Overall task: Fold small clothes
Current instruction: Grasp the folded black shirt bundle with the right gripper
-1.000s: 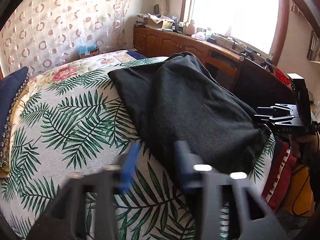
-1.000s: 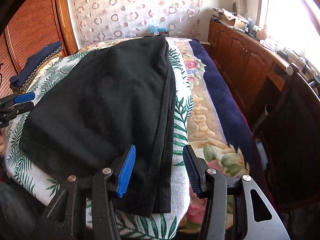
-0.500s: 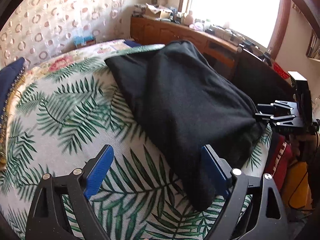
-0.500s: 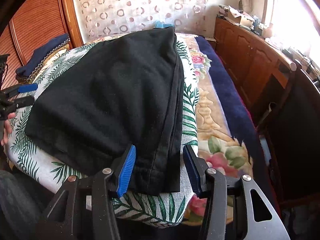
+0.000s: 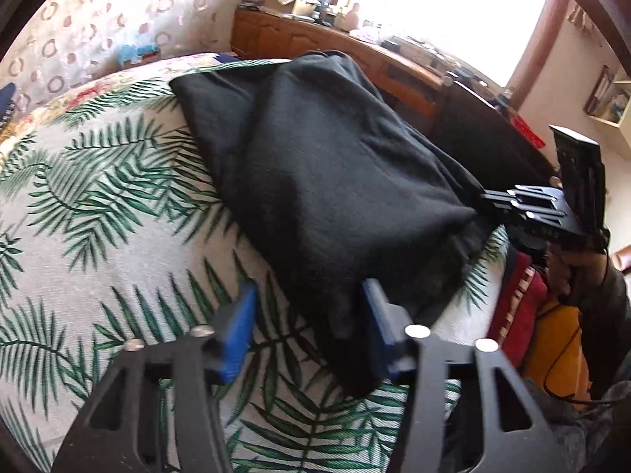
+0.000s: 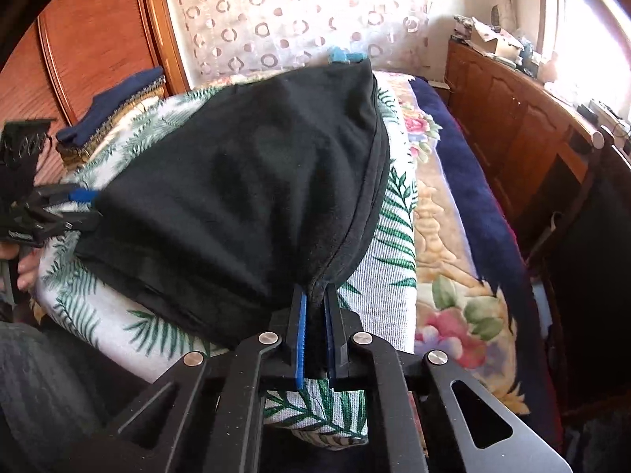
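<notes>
Only from the right wrist view: right gripper closed tight on the near right corner of the black garment, cloth pinched between the two blue pads, corner lifted a little off the palm-leaf cover. Seen from the left wrist view as a dark tool at the garment's far corner, pads hidden there.

From the left wrist view: left gripper partly open, blurred, blue pads on either side of the garment's near corner, not closed on it. Cannot tell if touching the cloth. In the right wrist view, same gripper at the left corner of the garment, tips against the edge.

Garment black, folded in several layers, edges stacked along the right side, lying across the cover near the front edge of the bed.

Further back: wooden cabinet by the window, folded blue cloth at the far left corner.
</notes>
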Action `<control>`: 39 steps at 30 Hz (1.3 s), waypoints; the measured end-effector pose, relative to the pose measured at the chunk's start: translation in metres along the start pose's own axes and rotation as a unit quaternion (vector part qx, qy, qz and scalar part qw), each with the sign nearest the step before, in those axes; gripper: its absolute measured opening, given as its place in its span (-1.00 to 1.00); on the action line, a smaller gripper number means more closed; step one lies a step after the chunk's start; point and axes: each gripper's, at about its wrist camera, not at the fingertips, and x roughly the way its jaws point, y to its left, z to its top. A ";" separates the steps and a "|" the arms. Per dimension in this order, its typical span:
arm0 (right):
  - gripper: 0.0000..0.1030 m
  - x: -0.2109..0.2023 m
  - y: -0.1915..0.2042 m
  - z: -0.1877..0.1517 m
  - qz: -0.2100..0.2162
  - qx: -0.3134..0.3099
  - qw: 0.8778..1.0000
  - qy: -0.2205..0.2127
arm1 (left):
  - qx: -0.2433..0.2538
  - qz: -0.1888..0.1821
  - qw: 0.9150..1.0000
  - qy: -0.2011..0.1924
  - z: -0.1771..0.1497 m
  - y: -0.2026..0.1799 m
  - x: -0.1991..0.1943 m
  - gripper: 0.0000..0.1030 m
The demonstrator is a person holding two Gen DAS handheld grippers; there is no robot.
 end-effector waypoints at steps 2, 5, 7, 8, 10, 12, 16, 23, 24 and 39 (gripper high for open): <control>-0.87 -0.008 -0.001 0.000 0.006 0.008 1.000 -0.017 | 0.002 -0.011 1.000 0.005 -0.001 -0.003 0.000 -0.32; -0.87 -0.021 -0.004 0.001 0.014 0.018 0.999 -0.046 | 0.005 -0.018 1.000 0.003 -0.001 -0.005 0.000 -0.70; -0.88 -0.028 -0.006 0.001 0.021 0.023 0.998 -0.062 | 0.006 -0.025 1.000 -0.015 0.003 -0.007 -0.007 -0.83; -0.88 -0.032 -0.006 0.003 0.023 0.023 0.997 -0.071 | 0.006 -0.029 0.999 -0.029 0.009 -0.007 -0.014 -0.84; -0.88 -0.037 -0.006 0.009 0.023 0.018 0.996 -0.085 | 0.006 -0.024 0.998 -0.057 0.023 -0.008 -0.029 -0.84; -0.88 -0.041 -0.006 0.017 0.023 0.014 0.994 -0.102 | 0.005 -0.020 0.997 -0.077 0.038 -0.007 -0.039 -0.84; -0.88 -0.041 -0.014 0.046 0.021 0.006 0.991 -0.136 | 0.010 -0.008 0.995 -0.099 0.084 0.005 -0.046 -0.84; -0.88 -0.008 -0.027 0.116 0.000 -0.004 0.986 -0.165 | -0.010 0.031 0.995 -0.098 0.149 0.052 -0.025 -0.84; -0.88 0.000 -0.028 0.125 -0.004 -0.007 0.987 -0.163 | -0.015 0.038 0.994 -0.098 0.157 0.060 -0.020 -0.84; -0.88 0.059 -0.024 0.175 -0.040 0.021 0.994 -0.099 | -0.018 0.056 0.993 -0.098 0.166 0.085 -0.011 -0.06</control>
